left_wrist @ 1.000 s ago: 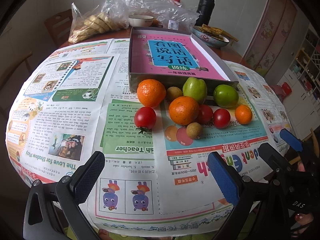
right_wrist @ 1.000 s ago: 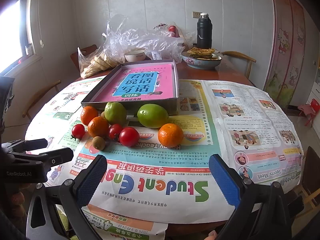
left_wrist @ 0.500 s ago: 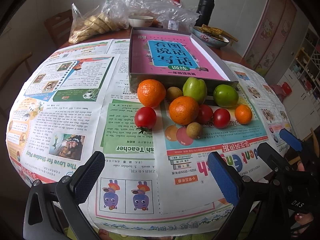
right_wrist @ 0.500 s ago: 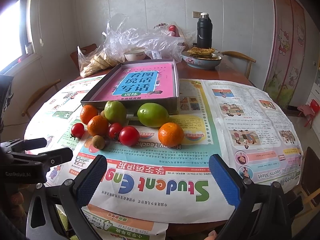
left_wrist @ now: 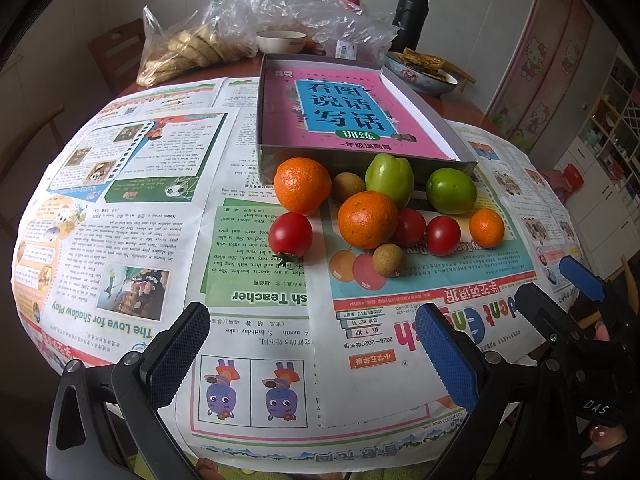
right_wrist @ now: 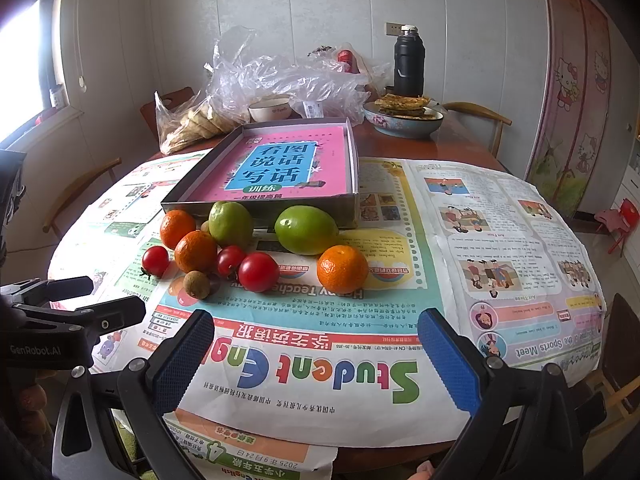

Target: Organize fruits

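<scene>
A cluster of fruit lies on newspaper in front of a shallow grey box [left_wrist: 264, 120] [right_wrist: 354, 184] lined with a pink book cover. It holds three oranges [left_wrist: 302, 185] [left_wrist: 367, 219] [right_wrist: 342, 268], two green fruits [left_wrist: 389, 178] [right_wrist: 305, 229], three red tomatoes [left_wrist: 290, 234] [right_wrist: 258, 271] [right_wrist: 230, 260] and small brown fruits [left_wrist: 388, 259] [right_wrist: 197, 284]. My left gripper [left_wrist: 312, 356] is open near the table's front edge, well short of the fruit. My right gripper [right_wrist: 316, 360] is open too, over the newspaper, with nothing between its fingers.
At the back of the round table stand a plastic bag of biscuits [left_wrist: 188, 52], a white bowl [left_wrist: 282, 40], a black flask [right_wrist: 409, 62] and a bowl of flatbread [right_wrist: 404, 118]. Wooden chairs [right_wrist: 476, 114] ring the table. Newspaper [left_wrist: 132, 208] covers the table.
</scene>
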{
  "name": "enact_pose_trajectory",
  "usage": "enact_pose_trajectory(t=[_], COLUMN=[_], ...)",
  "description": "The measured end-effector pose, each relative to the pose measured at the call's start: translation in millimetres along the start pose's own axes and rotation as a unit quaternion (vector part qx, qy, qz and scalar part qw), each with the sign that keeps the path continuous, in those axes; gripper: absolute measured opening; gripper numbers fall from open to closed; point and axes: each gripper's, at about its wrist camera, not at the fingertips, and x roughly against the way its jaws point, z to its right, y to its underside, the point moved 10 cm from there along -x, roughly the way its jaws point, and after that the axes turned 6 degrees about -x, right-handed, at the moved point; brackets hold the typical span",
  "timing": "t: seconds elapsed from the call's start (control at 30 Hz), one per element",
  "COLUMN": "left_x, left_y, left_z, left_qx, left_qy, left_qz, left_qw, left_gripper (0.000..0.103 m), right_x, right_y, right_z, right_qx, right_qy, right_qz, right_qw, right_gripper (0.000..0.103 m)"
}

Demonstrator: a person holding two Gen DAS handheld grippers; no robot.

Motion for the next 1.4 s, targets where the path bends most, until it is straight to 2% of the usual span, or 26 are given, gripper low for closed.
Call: enact_pose_trajectory(t=[0.7, 1.4], left_x=[-5, -29], left_y=[-2, -20], left_z=[-3, -40], left_qx=[0.006, 0.041], left_qy=[0.0, -0.021], left_qz=[-0.005, -0.015], left_qw=[1.0, 0.9988], left_gripper=[0.102, 0.102], right_x=[-2, -29], right_y=[0, -12], right_z=[0, 9], right_qx=[-0.001, -0.002], right_qy=[0.0, 0.009], right_qz=[-0.004, -0.021], right_qw=[1.0, 1.0], right_gripper=[0.103, 0.103])
